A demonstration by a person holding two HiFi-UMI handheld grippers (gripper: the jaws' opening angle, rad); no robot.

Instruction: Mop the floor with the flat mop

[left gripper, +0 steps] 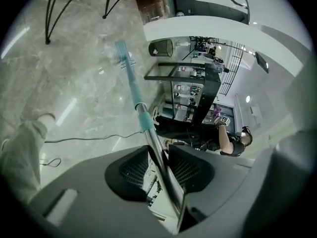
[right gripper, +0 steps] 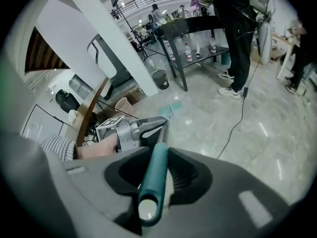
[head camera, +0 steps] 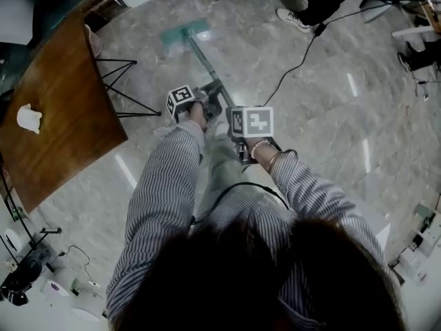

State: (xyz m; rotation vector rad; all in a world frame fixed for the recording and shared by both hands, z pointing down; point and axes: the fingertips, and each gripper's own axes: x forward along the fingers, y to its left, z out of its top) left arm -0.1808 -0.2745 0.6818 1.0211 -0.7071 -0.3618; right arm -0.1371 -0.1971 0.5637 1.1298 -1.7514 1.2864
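Flat mop [head camera: 185, 36]: head down on marble floor [head camera: 310, 109] ahead, nr wooden table [head camera: 55, 116]; metal shaft clamped betw. left gripper [left gripper: 158, 155] jaws, teal handle end clamped betw. right gripper [right gripper: 157, 157] jaws.

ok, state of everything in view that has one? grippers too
mop: head down on the floor, handle slanted up to both grippers
left gripper: shut on the mop's metal shaft
right gripper: shut on the mop's teal top end
cable: lying loose on the floor, clear of the mop
bin: upright
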